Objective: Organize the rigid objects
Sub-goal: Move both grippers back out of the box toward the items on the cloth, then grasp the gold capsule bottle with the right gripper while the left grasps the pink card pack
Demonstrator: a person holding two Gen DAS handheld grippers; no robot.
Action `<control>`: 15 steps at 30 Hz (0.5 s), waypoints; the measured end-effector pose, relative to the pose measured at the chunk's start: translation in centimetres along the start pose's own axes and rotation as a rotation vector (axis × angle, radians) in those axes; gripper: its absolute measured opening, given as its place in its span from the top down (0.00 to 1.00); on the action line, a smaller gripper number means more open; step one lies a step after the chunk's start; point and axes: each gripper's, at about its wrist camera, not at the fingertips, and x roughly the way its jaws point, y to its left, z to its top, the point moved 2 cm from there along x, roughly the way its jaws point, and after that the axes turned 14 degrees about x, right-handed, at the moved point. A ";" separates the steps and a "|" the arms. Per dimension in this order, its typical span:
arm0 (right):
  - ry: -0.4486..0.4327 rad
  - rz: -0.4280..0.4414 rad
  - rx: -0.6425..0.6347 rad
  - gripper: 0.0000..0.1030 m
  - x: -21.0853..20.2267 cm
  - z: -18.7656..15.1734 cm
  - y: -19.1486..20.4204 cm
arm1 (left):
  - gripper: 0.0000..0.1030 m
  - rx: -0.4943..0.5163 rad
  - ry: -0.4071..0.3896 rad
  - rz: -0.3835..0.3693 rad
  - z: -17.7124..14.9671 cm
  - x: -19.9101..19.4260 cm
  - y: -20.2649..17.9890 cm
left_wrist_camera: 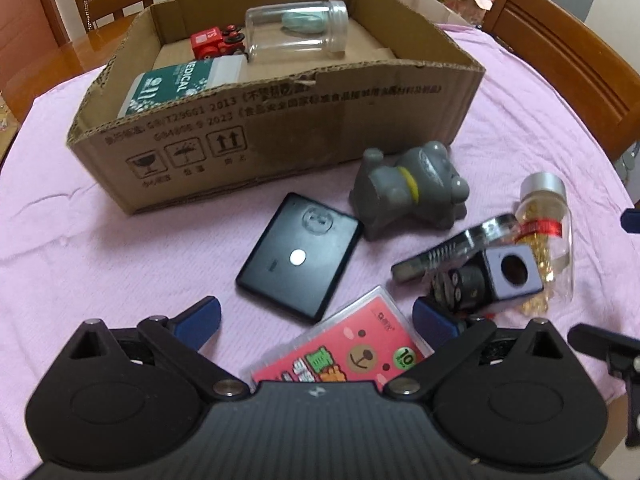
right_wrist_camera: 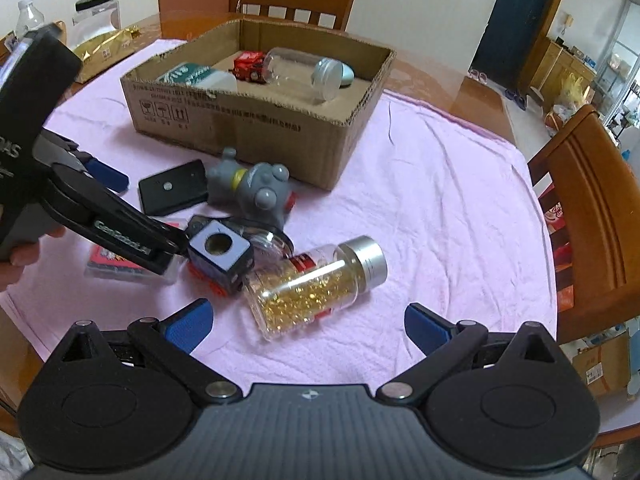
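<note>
bench (left_wrist_camera: 120,248): pink cloth over it, wood chairs around
box (left_wrist_camera: 280,136): cardboard, open top, far side of bench; the sort target, I judge
in box already: green/white medical pack (left_wrist_camera: 176,84), red toy truck (left_wrist_camera: 212,42), clear empty jar (left_wrist_camera: 296,32) lying on its side; approx 3 items done
left to sort: approx 6 loose items on cloth in front of box, so under half done by my count
grey toy (left_wrist_camera: 412,188): on its side, just beside box wall
black pad (left_wrist_camera: 300,256): flat, near grey toy
pink card pack (left_wrist_camera: 340,352): flat, nearest left tongs
gold-bead bottle (right_wrist_camera: 316,288): on its side, silver cap, nearest right tongs
cube w/ hole (right_wrist_camera: 220,248): touching bottle, small pile w/ a metal tool
left tongs (left_wrist_camera: 316,320): jaws apart, empty, low over pink card pack
right tongs (right_wrist_camera: 308,320): jaws apart, empty, just short of bottle
view diff: right cam alone shows left tool's body + a hand; left cam alone shows pack's label & metal tool clearly
</note>
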 end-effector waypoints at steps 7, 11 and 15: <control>0.068 -0.004 -0.031 0.00 2.1 -1.8 -0.8 | 0.01 0.012 0.020 0.035 -2.8 -1.4 1.2; 0.107 -0.010 -0.039 0.00 3.2 -2.8 -1.1 | 0.01 0.001 0.040 0.067 -4.5 -2.2 2.0; 0.120 0.015 -0.025 0.00 3.5 -3.1 -1.3 | 0.01 0.011 0.022 0.089 -5.9 -3.0 2.0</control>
